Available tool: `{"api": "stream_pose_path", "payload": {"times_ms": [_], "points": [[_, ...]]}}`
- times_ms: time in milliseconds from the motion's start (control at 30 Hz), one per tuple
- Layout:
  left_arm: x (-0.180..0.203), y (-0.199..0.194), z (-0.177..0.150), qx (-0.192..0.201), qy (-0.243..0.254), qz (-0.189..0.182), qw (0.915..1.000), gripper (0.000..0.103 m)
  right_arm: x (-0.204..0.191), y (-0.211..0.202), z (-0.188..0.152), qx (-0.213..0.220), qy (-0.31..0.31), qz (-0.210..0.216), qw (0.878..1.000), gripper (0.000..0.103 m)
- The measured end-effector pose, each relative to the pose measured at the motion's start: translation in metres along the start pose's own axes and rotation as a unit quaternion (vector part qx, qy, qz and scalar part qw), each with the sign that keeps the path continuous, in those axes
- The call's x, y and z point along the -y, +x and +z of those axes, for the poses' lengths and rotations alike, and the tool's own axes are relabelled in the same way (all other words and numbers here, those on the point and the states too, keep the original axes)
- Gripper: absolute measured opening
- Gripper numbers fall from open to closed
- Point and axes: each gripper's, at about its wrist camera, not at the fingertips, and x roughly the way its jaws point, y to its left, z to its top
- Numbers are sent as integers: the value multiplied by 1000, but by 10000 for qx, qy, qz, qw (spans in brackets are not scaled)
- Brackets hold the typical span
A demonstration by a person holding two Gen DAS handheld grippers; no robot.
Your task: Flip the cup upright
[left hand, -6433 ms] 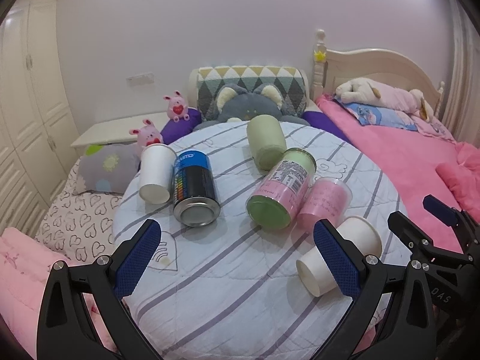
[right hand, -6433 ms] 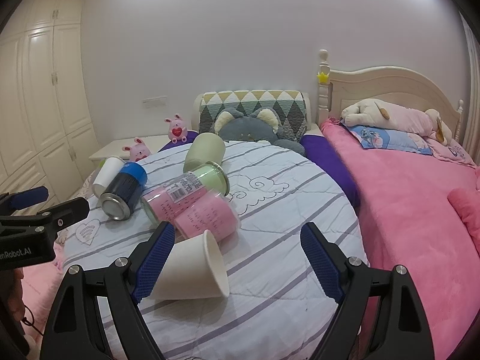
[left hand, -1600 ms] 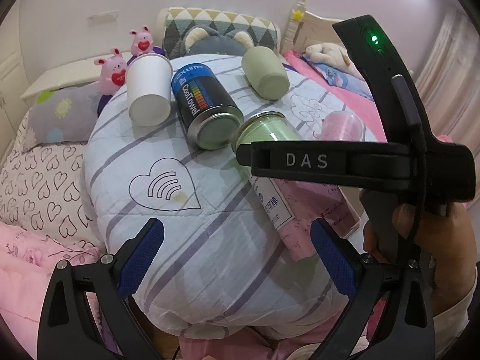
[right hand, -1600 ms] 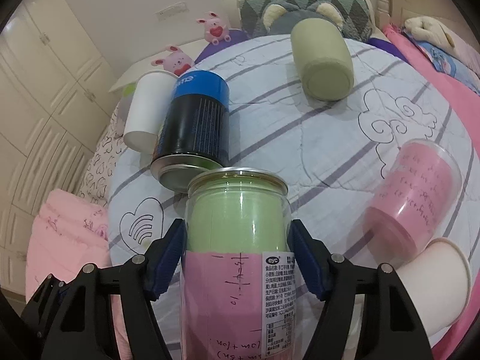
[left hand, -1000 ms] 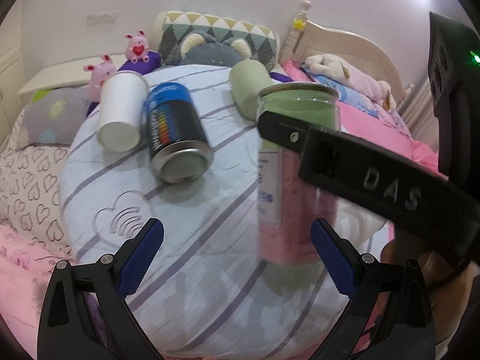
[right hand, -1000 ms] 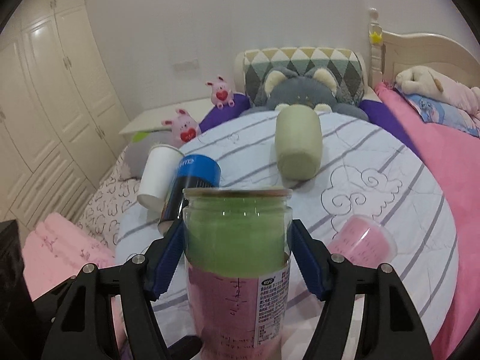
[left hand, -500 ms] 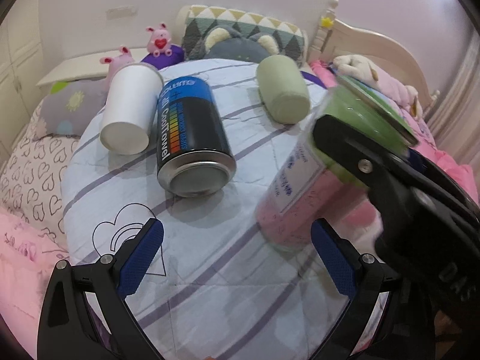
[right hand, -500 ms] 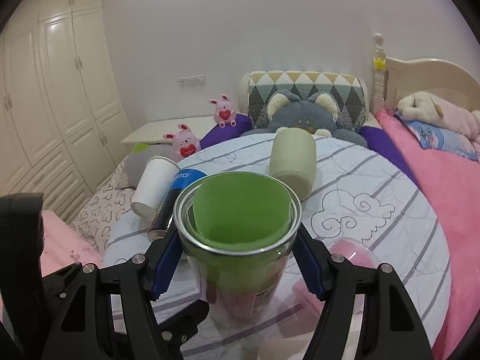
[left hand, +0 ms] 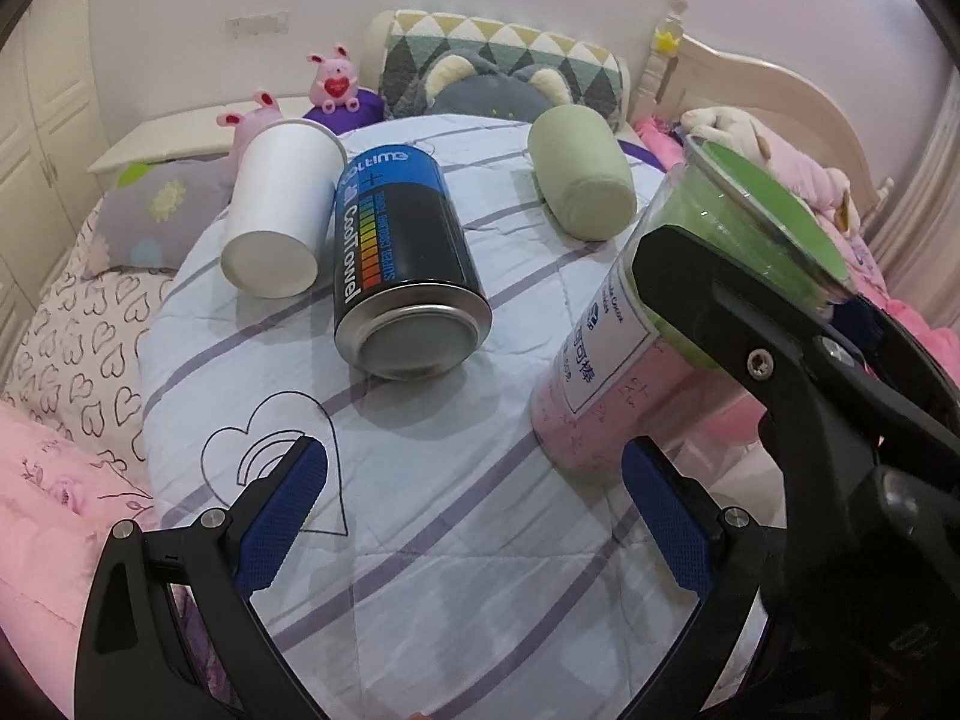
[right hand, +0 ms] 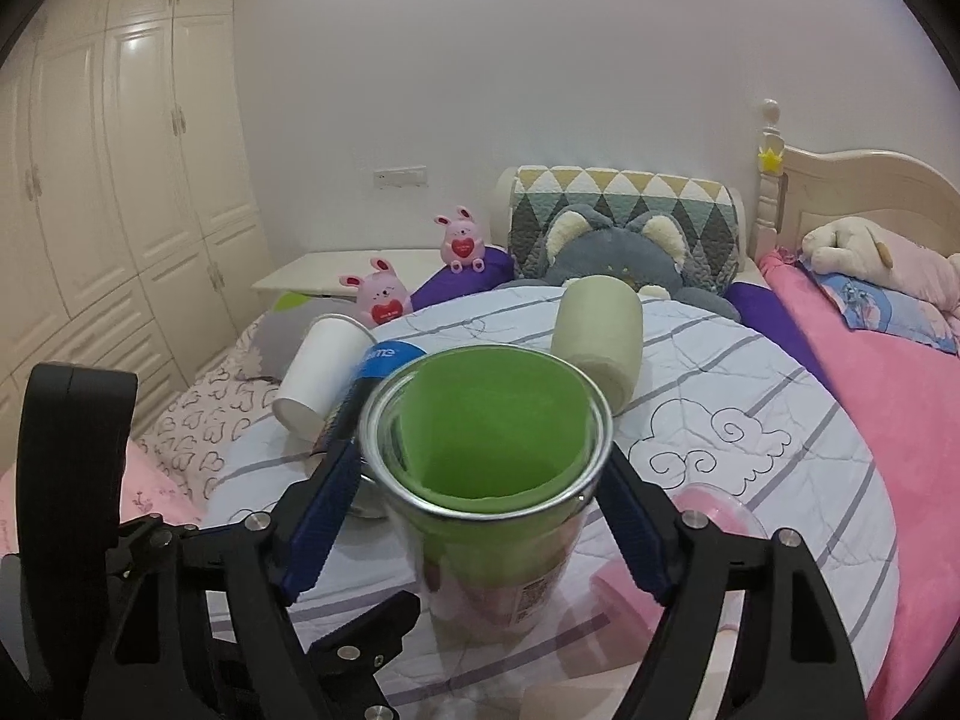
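The clear cup with a green and pink liner [right hand: 486, 498] stands nearly upright on the striped round table [right hand: 750, 396], mouth up. My right gripper [right hand: 483, 516] is shut on the cup's upper body, one blue pad on each side. In the left wrist view the same cup [left hand: 648, 354] leans slightly right, base on the cloth, with the right gripper's black fingers [left hand: 720, 300] across it. My left gripper [left hand: 474, 516] is open and empty, near the table's front edge, left of the cup.
A blue-black CoolTowel can [left hand: 396, 264], a white paper cup [left hand: 276, 210] and a pale green cup [left hand: 582, 180] lie on their sides. A pink cup [right hand: 708, 534] lies right of the held cup. A pink bed [right hand: 870, 420] is to the right, pillows and plush toys behind.
My right gripper has turned the green and pink cup from lying on its side to standing, mouth up, and lowered its base to the cloth. My left gripper stayed open.
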Motion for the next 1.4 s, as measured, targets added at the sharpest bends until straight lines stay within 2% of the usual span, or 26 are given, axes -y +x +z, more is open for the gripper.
{"api": "stream_pose_path", "payload": {"times_ms": [133, 367, 800, 933, 1100, 1300, 1400], "points": [[3, -12, -2, 113, 5, -5, 9999, 100, -4, -9, 1, 94, -191, -90, 9997, 82], [13, -38, -8, 410, 91, 15, 9991, 101, 4, -35, 3, 307, -115, -70, 9994, 82], [58, -80, -26, 873, 483, 289, 9946, 101, 43, -101, -11, 567, 275, -184, 9978, 82], [72, -89, -33, 967, 569, 333, 9931, 101, 53, -117, -16, 602, 323, -353, 9970, 82], [84, -102, -40, 1191, 602, 530, 9896, 101, 65, -129, -25, 571, 425, -484, 9963, 82], [95, -112, -48, 1266, 598, 422, 9893, 101, 76, -141, -33, 624, 461, -569, 9954, 82], [102, -115, -49, 1395, 678, 570, 9863, 101, 83, -144, -35, 629, 517, -514, 9954, 82]]}}
